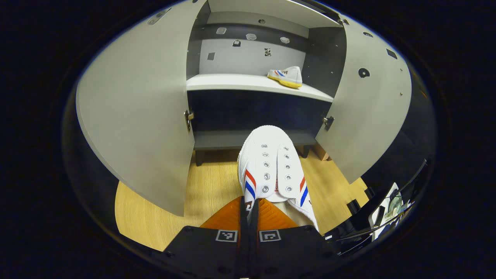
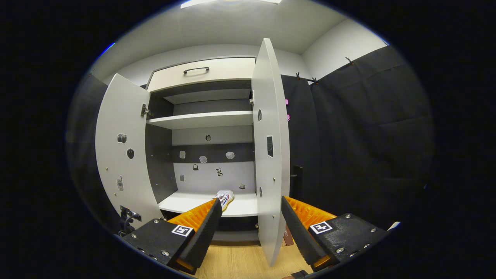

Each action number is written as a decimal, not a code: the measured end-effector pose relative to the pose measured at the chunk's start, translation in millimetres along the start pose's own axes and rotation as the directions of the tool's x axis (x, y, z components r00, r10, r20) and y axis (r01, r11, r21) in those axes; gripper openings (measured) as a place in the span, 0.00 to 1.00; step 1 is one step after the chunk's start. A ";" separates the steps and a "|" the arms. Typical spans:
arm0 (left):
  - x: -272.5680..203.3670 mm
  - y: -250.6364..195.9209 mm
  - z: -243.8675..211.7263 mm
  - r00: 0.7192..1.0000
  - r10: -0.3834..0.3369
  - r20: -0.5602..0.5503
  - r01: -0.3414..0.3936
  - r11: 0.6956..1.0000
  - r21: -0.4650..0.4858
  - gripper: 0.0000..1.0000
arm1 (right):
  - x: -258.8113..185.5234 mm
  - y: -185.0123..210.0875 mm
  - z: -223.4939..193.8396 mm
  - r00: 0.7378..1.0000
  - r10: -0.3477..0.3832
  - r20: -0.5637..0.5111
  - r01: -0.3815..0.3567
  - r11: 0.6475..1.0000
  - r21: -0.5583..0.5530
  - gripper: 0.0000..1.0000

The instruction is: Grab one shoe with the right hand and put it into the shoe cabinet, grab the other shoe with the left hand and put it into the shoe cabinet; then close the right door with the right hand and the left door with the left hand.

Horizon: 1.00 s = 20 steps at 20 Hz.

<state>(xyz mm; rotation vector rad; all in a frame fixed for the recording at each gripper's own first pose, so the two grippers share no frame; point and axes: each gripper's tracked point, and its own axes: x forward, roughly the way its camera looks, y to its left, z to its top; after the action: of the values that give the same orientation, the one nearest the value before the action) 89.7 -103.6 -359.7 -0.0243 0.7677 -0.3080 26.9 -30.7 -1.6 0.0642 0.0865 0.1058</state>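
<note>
So in the left gripper view, the left gripper (image 1: 249,211) has its two fingers squeezed together on the side wall of a white canvas sneaker (image 1: 275,170), the one with red and blue stripes and metal eyelets. The held shoe hangs toe-forward over the wood-look floor (image 1: 209,186), pointing at the open shoe cabinet (image 1: 255,83). It's out in front of the cabinet, not inside it.

The other sneaker (image 1: 286,76) already sits on the white lower shelf (image 1: 232,82), over toward the right side, yellowish sole showing. Both doors are swung wide: the left door (image 1: 135,112) takes up a big chunk of the frame, and the right door (image 1: 368,100) angles off the other way.

Over in the right gripper view, the right gripper (image 2: 251,228) is spread wide open with nothing between the fingers. The edge of the right door (image 2: 271,155) stands right in the gap between them, though I can't tell if either finger is touching it. You can spot the shelved sneaker (image 2: 225,197) deep in the cabinet just past the left finger, plus a drawer with a dark handle (image 2: 196,69) up top.
</note>
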 end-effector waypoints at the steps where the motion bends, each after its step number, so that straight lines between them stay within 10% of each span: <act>1: -15.1 2.0 22.3 1.000 -0.016 0.019 0.016 1.000 -0.009 0.06 | 1.0 -1.9 0.6 1.000 0.002 0.002 -0.002 1.000 0.007 0.94; 6: -52.0 18.0 127.3 0.988 -0.041 0.148 0.041 0.999 0.002 0.06 | 3.7 -15.5 8.0 1.000 0.004 0.020 -0.004 0.999 0.032 0.94; 20: 51.9 43.3 307.0 0.965 0.073 0.251 -0.059 0.996 -0.063 0.06 | 11.1 -58.9 18.4 0.998 -0.040 0.049 0.039 0.999 0.024 0.94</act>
<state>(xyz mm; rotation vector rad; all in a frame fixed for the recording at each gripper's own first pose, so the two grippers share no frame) 347.0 -104.5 -179.2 -0.0880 0.5221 -0.2154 45.6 -89.1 11.7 0.0878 0.0393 0.0639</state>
